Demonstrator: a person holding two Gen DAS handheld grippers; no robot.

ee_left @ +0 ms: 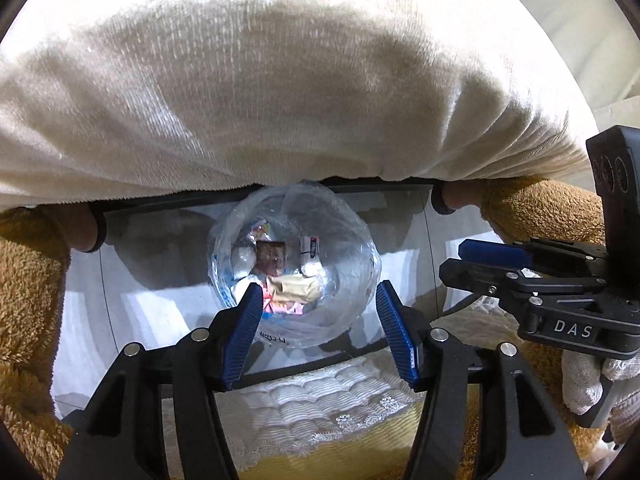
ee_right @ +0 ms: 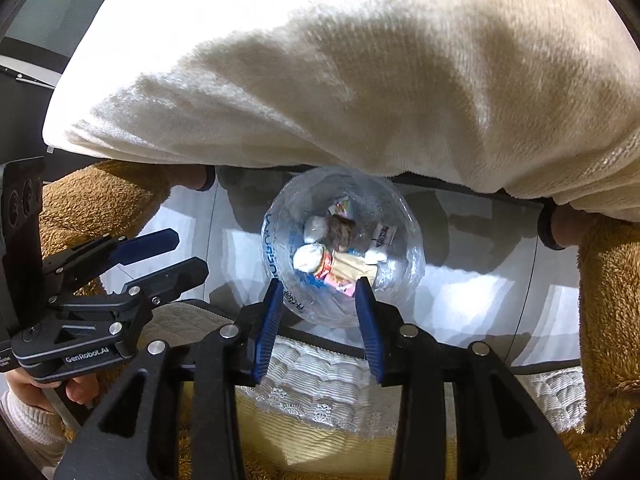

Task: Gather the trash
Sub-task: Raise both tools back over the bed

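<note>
A round bin lined with a clear plastic bag [ee_left: 352, 240] [ee_right: 404, 240] stands on the floor right below both grippers. Inside it lie crumpled tissues, snack wrappers and a pale packet [ee_left: 296, 284] [ee_right: 344, 264]. My left gripper [ee_left: 319, 296] points down over the bin's near rim, open, with nothing between its blue pads. My right gripper [ee_right: 319, 286] hangs over the same spot, open by a narrower gap and empty. Each gripper shows in the other's view: the right one [ee_left: 460, 262] at the right edge, the left one [ee_right: 188, 254] at the left edge.
A person's white plush top [ee_left: 280, 100] fills the upper half, with brown fleece legs [ee_left: 28, 300] on both sides of the bin. A quilted, lace-edged cloth [ee_left: 320, 400] lies under the grippers. Glossy grey floor tiles [ee_left: 152, 300] surround the bin. A gloved hand [ee_left: 580, 380] holds the right gripper.
</note>
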